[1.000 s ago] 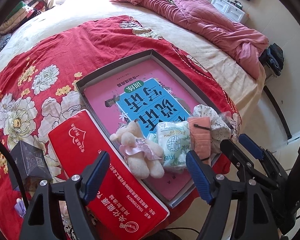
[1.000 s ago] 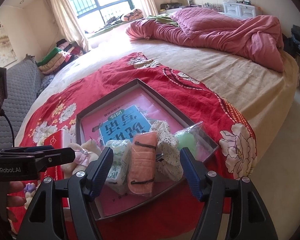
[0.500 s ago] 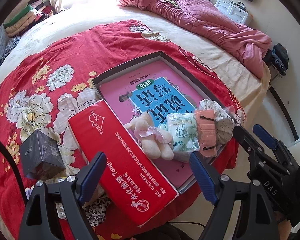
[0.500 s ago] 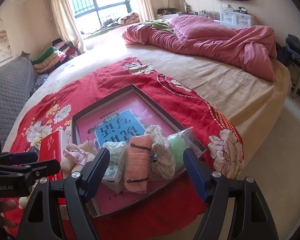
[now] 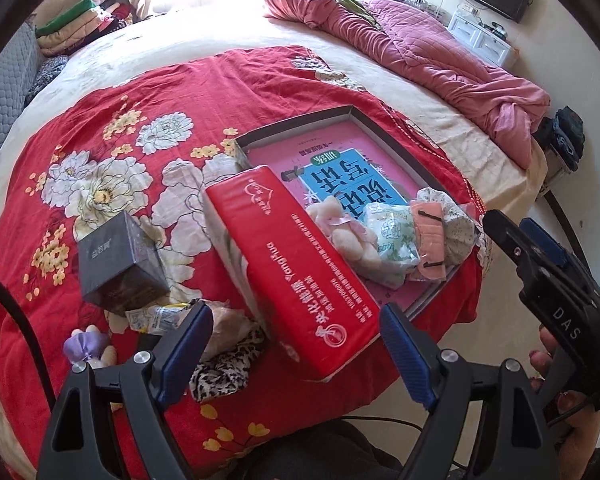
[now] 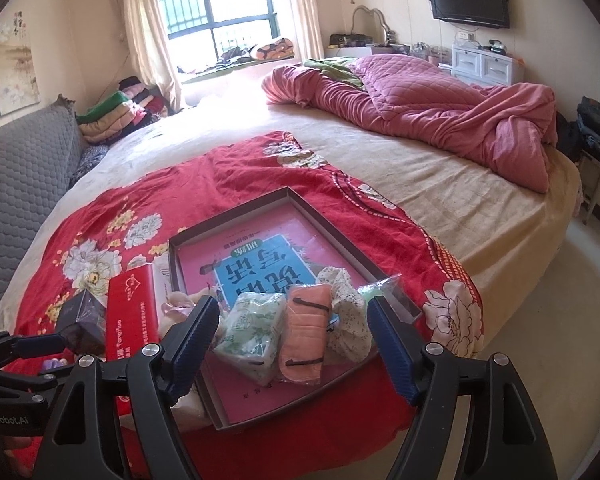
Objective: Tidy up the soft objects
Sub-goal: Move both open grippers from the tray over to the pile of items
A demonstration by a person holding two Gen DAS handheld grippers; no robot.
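Observation:
A dark shallow tray (image 5: 384, 136) (image 6: 340, 236) with a pink and blue book in it lies on the red floral cloth. Along its near edge sit a cream plush bear (image 5: 348, 232), a green-white tissue pack (image 5: 392, 240) (image 6: 256, 332), a folded peach cloth (image 5: 432, 240) (image 6: 304, 332) and a floral pouch (image 5: 456, 224) (image 6: 344, 320). A leopard-print cloth (image 5: 224, 364) and a purple plush toy (image 5: 84, 344) lie left of the tray. My left gripper (image 5: 296, 356) is open and empty above the cloth's near edge. My right gripper (image 6: 292, 344) is open and empty, held back from the tray's soft things.
A long red box (image 5: 292, 268) lies against the tray's left side. A dark cube box (image 5: 120, 260) stands left of it. A crumpled pink quilt (image 6: 440, 112) lies at the bed's far right. The bed edge drops to the floor on the right.
Both grippers have pulled back and up from the tray, both open throughout. The left view has swung left, so the dark box, leopard cloth and purple toy now show.

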